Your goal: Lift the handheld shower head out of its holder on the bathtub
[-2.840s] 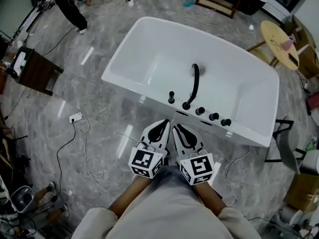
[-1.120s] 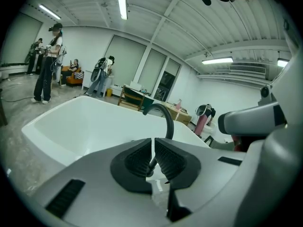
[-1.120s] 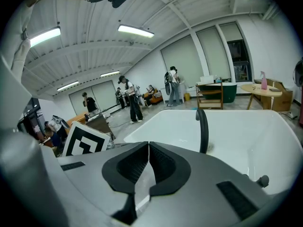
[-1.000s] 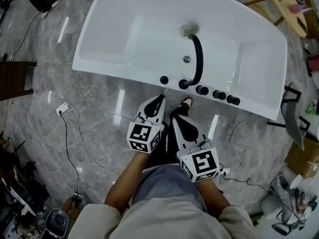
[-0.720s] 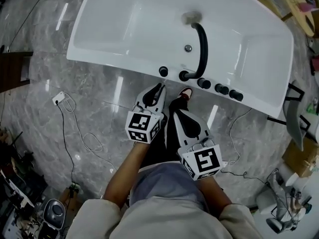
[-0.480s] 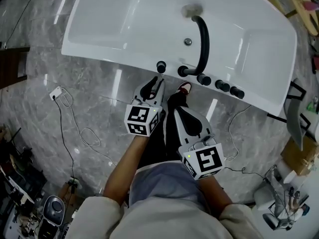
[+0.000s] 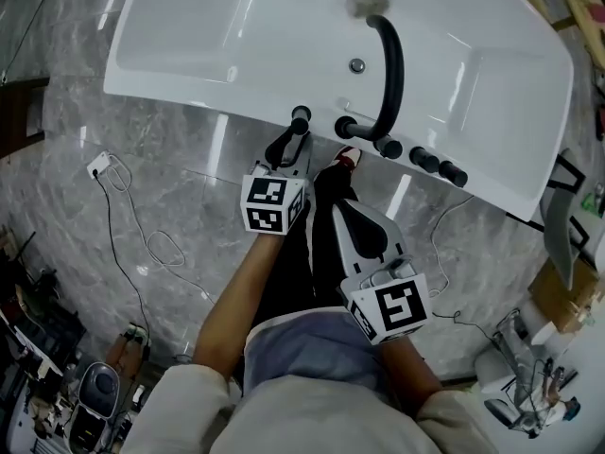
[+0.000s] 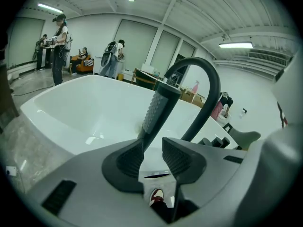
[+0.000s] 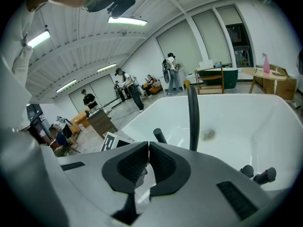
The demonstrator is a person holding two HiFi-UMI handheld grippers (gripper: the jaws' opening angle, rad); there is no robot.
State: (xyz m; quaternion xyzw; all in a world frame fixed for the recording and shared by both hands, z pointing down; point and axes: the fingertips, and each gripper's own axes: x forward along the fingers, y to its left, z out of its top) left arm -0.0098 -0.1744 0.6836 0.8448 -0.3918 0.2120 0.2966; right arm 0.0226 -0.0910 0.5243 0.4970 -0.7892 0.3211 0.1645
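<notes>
**Left jaws open around the shower handle**

The left gripper (image 7: 291, 142) has dropped to the near rim of the white bathtub (image 7: 180, 69), and its jaws have just been opening. The black ribbed handheld shower head (image 8: 157, 109) stands upright on that rim, between the parted jaws and not yet clamped. The right gripper (image 7: 346, 212) hangs back with jaws together, empty. Judgement: closing comes next, then the lift.

The head view looks steeply down on the glossy white bathtub (image 7: 236, 26), while both gripper views face across its rim from low and close, all sharing the black arched spout (image 7: 394, 64).
</notes>
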